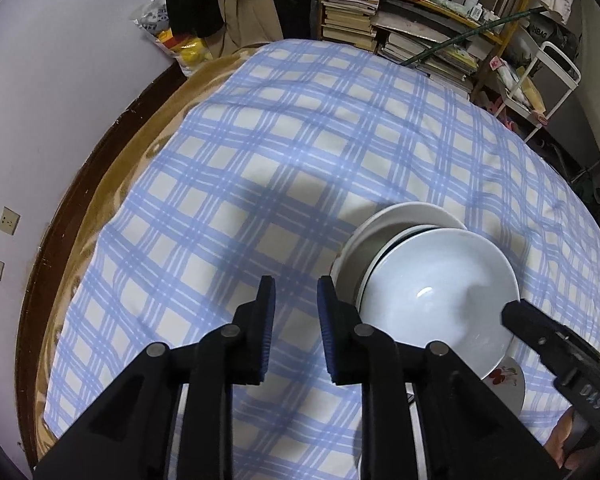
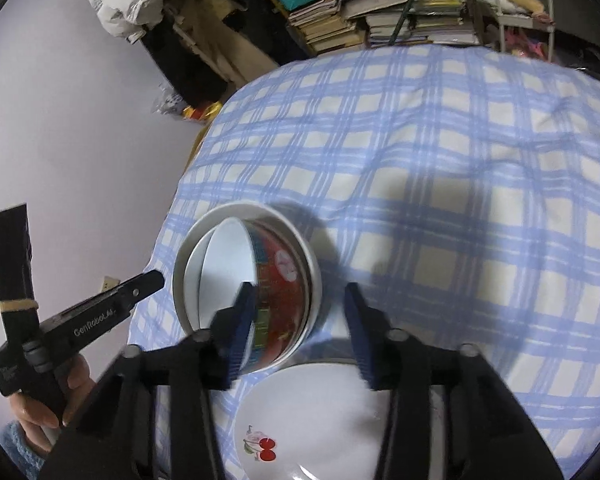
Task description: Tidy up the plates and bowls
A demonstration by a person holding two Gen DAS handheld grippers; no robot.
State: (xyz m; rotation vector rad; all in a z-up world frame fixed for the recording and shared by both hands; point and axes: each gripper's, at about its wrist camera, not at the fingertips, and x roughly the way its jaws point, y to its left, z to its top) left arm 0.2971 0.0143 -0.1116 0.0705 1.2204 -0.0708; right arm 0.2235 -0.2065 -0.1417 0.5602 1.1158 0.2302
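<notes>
Left gripper [image 1: 296, 304] and right gripper [image 2: 300, 316] both hang released, holding nothing. Bowls [image 2: 252, 276] sit nested near the bed's [image 2: 460, 160] front edge beside a plate [image 2: 312, 420]: glazed, slippery, breakable; pinch the rim.

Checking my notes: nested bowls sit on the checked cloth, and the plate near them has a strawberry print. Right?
Not quite: the plate carries a cherry print, seen in the right wrist view. The nested bowls do sit on the checked cloth.
</notes>
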